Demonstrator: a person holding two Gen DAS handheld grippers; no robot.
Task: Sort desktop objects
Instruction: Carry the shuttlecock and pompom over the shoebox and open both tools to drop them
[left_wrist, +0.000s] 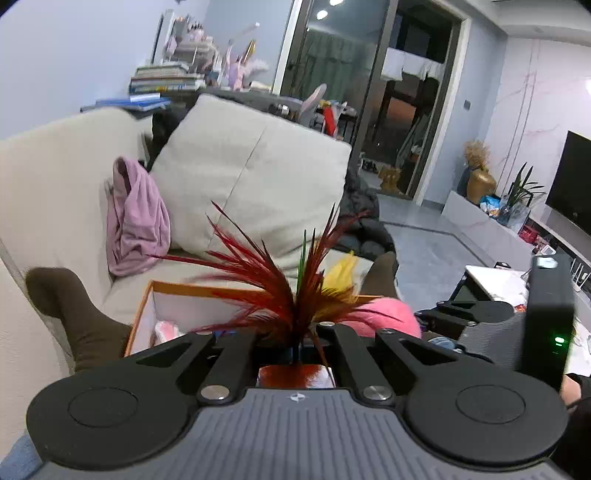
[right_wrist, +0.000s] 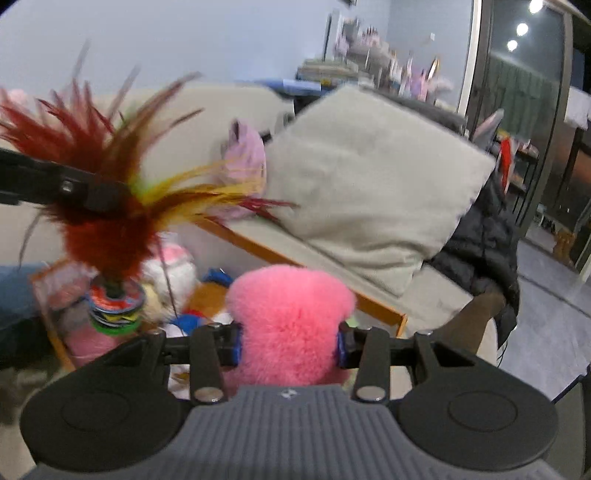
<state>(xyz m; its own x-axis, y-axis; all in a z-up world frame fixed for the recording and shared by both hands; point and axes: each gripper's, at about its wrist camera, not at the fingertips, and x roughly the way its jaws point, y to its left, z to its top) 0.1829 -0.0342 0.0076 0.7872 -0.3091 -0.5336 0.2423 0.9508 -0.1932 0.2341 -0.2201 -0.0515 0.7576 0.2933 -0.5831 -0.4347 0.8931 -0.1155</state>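
My left gripper (left_wrist: 293, 338) is shut on a feather shuttlecock (left_wrist: 280, 280) with red, yellow and green feathers. In the right wrist view the shuttlecock (right_wrist: 110, 221) hangs above the orange-rimmed box (right_wrist: 369, 306), its stacked disc base (right_wrist: 116, 304) pointing down. My right gripper (right_wrist: 290, 345) is shut on a fluffy pink plush toy (right_wrist: 291, 310), held over the box's near side. The pink toy also shows in the left wrist view (left_wrist: 388, 314). The box (left_wrist: 177, 286) holds several soft toys (right_wrist: 173, 273).
A beige sofa (left_wrist: 55, 192) with a large cushion (left_wrist: 251, 173) stands behind the box. Purple cloth (left_wrist: 135, 221) lies on the sofa. A dark jacket (right_wrist: 480, 243) lies at its right end. A TV (left_wrist: 572, 184) and low cabinet (left_wrist: 480, 218) stand at the right.
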